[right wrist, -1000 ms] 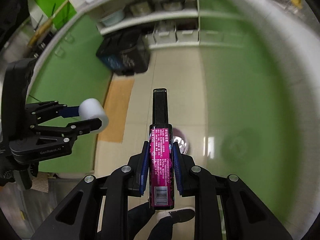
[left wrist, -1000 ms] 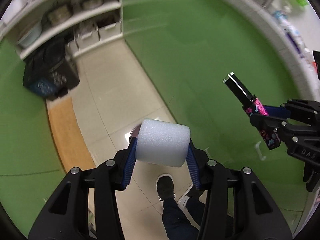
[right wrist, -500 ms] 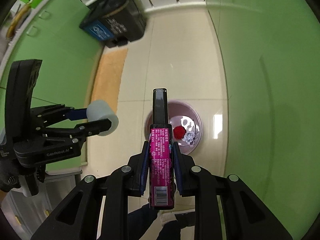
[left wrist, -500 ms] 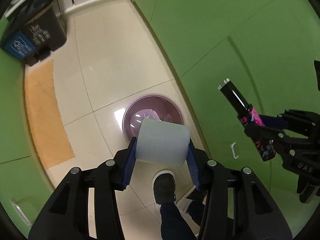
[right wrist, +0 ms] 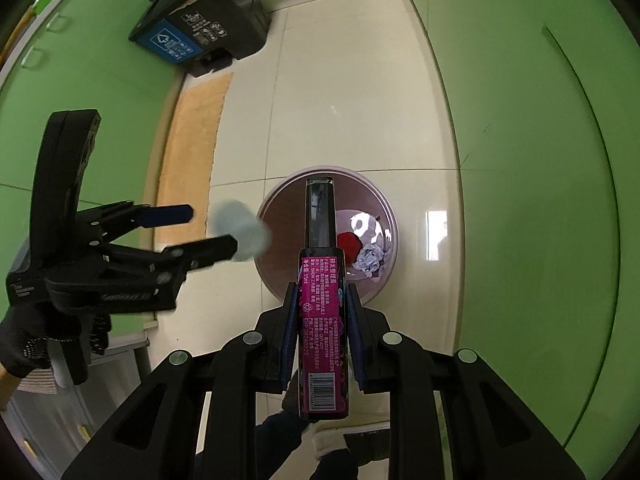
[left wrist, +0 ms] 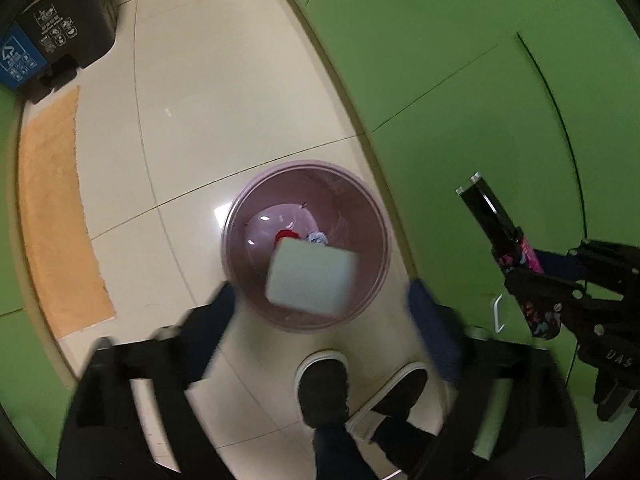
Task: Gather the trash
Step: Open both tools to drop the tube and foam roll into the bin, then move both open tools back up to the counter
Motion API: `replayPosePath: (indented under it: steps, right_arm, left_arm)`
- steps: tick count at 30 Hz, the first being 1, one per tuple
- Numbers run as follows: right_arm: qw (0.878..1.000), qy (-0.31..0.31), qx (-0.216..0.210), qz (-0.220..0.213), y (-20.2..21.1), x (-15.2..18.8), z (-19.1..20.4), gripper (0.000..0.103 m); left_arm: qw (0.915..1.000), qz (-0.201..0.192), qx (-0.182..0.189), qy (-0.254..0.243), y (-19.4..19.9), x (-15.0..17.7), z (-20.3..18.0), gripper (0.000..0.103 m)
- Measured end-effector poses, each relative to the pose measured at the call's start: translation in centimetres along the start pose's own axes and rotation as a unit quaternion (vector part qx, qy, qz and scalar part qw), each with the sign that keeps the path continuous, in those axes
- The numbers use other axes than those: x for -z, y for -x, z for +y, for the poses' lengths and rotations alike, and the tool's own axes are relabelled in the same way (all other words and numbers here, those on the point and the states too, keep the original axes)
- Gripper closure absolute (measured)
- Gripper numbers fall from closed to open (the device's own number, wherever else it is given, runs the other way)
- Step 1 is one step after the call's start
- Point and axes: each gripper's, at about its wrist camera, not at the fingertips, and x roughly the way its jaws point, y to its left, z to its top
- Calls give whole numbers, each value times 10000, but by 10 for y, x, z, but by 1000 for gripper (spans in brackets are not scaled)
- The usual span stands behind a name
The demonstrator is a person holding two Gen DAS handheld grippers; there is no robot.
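Opening left hand-held gripper (left wrist: 320,308) above foam roll (left wrist: 312,280), pink bin (left wrist: 240,216)

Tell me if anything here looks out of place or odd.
The white foam block is loose in mid-air over the pink bin, clear of the left gripper, whose jaws are opening. The right gripper grips a pink tube. Nothing spilled.
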Motion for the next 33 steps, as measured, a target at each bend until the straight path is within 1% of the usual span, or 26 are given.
replayPosePath:
  steps: [1, 2, 5, 10, 16, 19, 20, 21, 22, 23, 26, 27, 31, 33]
  right_arm:
    - [10000, -10, 4, -10, 1, 0, -1, 81]
    - [10000, -16, 3, -12, 0, 0, -3, 81]
    - [10000, -42, -36, -11, 0, 1, -4, 81]
    - [9999, -14, -104, 24, -6, 2, -1, 81]
    - [9997, 128, -168, 121, -22, -1, 4, 80]
    - [9996, 173, -167, 124, -26, -2, 4, 78]
    - [9997, 184, -149, 98, -27, -2, 4, 68]
    - [9997, 184, -146, 75, -27, -2, 5, 43]
    - [9998, 168, -134, 27, -27, -2, 5, 27]
    - [9997, 134, -181, -50, -26, -2, 3, 16]
    - [9998, 74, -156, -33, -26, -2, 3, 8]
    - [9998, 41, -180, -21, -24, -2, 3, 7]
    - [9999, 19, -115, 6, -11, 1, 8, 6]
    - [10000, -35, -92, -9, 1, 3, 10, 6]
  left_arm:
    - [10000, 14, 6, -4, 0, 0, -1, 8]
    - [10000, 24, -6, -4, 1, -2, -3, 3]
    - [10000, 36, -35, 30, -2, -3, 2, 3]
    - [9997, -28, -228, 128, 5, -2, 15, 3]
    - [9984, -97, -378, 401, 12, 5, 40, 3]
    - [9977, -127, -415, 526, 16, 9, 50, 3]
    - [9974, -139, -419, 567, 17, 11, 53, 3]
    - [9972, -150, -428, 600, 19, 12, 55, 3]
    - [9970, -156, -434, 624, 20, 13, 56, 3]
    - [9969, -159, -431, 646, 21, 13, 58, 3]
    - [9966, -178, -434, 680, 25, 15, 60, 3]
    - [9965, -178, -432, 691, 25, 16, 60, 3]
    - [9963, -212, -401, 734, 39, 18, 56, 3]
    - [9963, -245, -395, 722, 54, 20, 50, 3]
